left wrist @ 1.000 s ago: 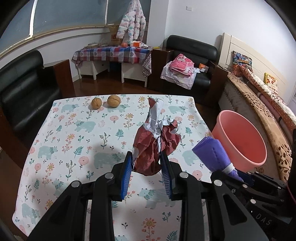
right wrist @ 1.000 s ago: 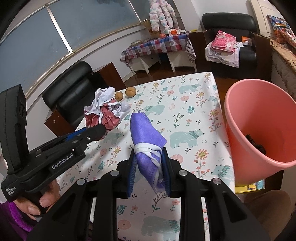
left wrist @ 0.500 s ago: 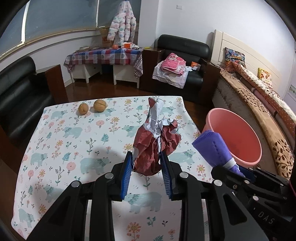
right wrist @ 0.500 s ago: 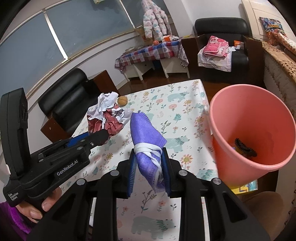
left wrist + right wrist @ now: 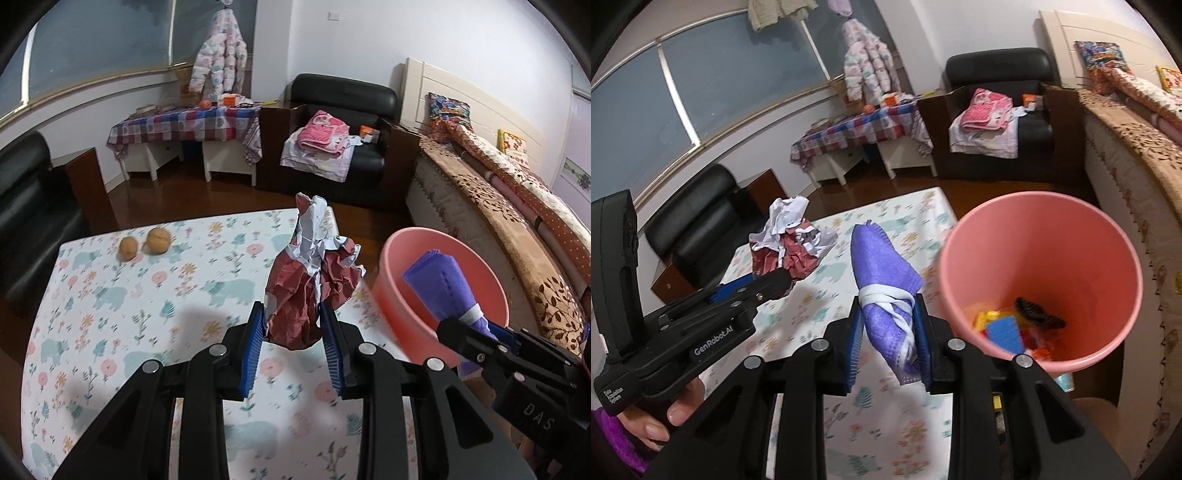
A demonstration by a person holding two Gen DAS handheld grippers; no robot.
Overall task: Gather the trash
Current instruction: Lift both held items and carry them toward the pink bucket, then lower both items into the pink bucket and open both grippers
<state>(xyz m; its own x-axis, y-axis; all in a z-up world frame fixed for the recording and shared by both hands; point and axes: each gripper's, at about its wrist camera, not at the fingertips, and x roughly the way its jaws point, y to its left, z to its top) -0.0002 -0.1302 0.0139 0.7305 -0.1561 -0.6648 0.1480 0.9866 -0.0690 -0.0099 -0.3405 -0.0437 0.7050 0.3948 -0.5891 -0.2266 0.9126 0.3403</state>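
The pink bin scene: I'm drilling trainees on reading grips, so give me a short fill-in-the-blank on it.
1. The left gripper is shut on crumpled ____ paper.
2. The right gripper holds a folded ____ mask.
3. The bin is ____ in colour.
4. Two ____ lie on the table.

Answers: red; purple; pink; walnuts

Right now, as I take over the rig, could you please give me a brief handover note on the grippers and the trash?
Left gripper: shut on the crumpled red-and-white paper wad, held up over the floral tablecloth table.
Right gripper: shut on the folded purple face mask wrapped in its white straps, near the rim of the pink plastic bin beside the table.
Done: both pieces picked up; the bin already holds some colourful scraps.
Left: drop the mask, then the paper, into the bin. Two round brown walnuts sit at the table's far side; whether they count as trash is unclear.
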